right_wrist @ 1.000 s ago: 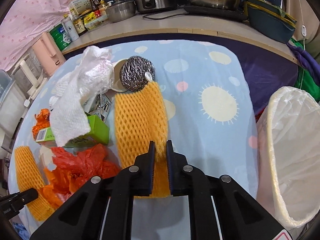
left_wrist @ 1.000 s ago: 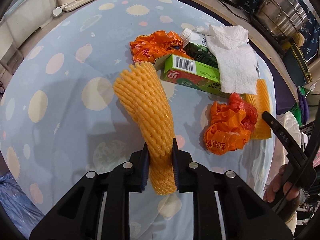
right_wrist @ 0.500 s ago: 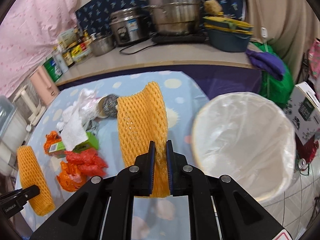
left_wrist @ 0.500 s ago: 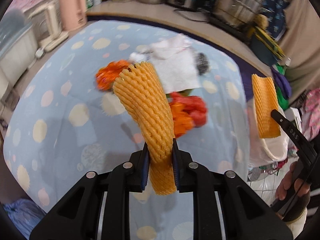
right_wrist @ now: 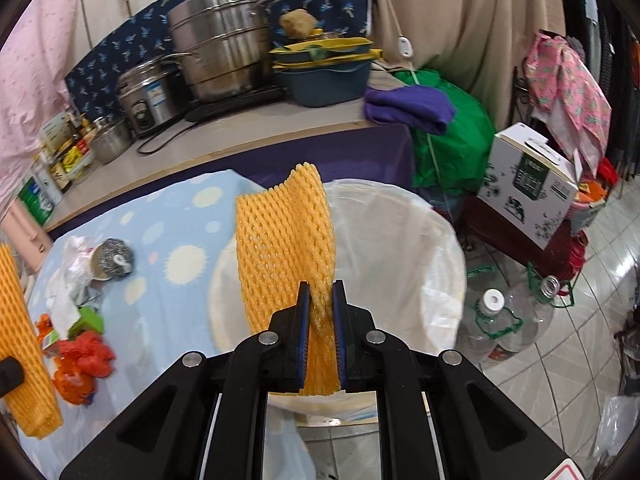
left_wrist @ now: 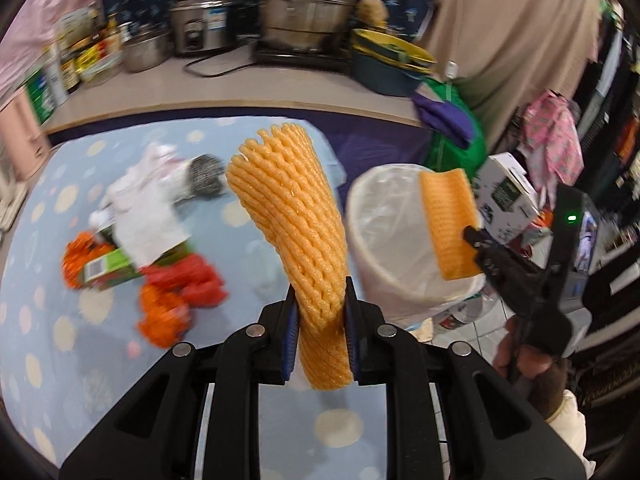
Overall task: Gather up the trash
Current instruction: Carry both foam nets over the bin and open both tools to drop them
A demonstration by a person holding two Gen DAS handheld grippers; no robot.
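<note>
My left gripper (left_wrist: pixel 321 340) is shut on an orange foam fruit net (left_wrist: pixel 292 224), held upright above the table near the bin. My right gripper (right_wrist: pixel 320 340) is shut on a second orange foam net (right_wrist: pixel 284 256) and holds it over the open white-lined trash bin (right_wrist: pixel 420 248). That gripper and its net (left_wrist: pixel 450 220) also show in the left wrist view, over the bin (left_wrist: pixel 384 248). On the blue spotted tablecloth (left_wrist: pixel 48 320) lie orange-red plastic wrappers (left_wrist: pixel 176 296), a green carton (left_wrist: pixel 108 268), white tissue (left_wrist: pixel 140 208) and a steel scourer (left_wrist: pixel 206 178).
A counter behind the table holds steel pots (right_wrist: pixel 216 44), a rice cooker (right_wrist: pixel 150 96) and bottles (right_wrist: pixel 60 156). Beside the bin stand a green bag (right_wrist: pixel 452 148), a white cardboard box (right_wrist: pixel 528 184) and empty plastic bottles (right_wrist: pixel 496 316) on the tiled floor.
Both grippers have swung right, away from the trash pile toward the bin, each still holding its foam net. The right net now hangs over the bin's opening.
</note>
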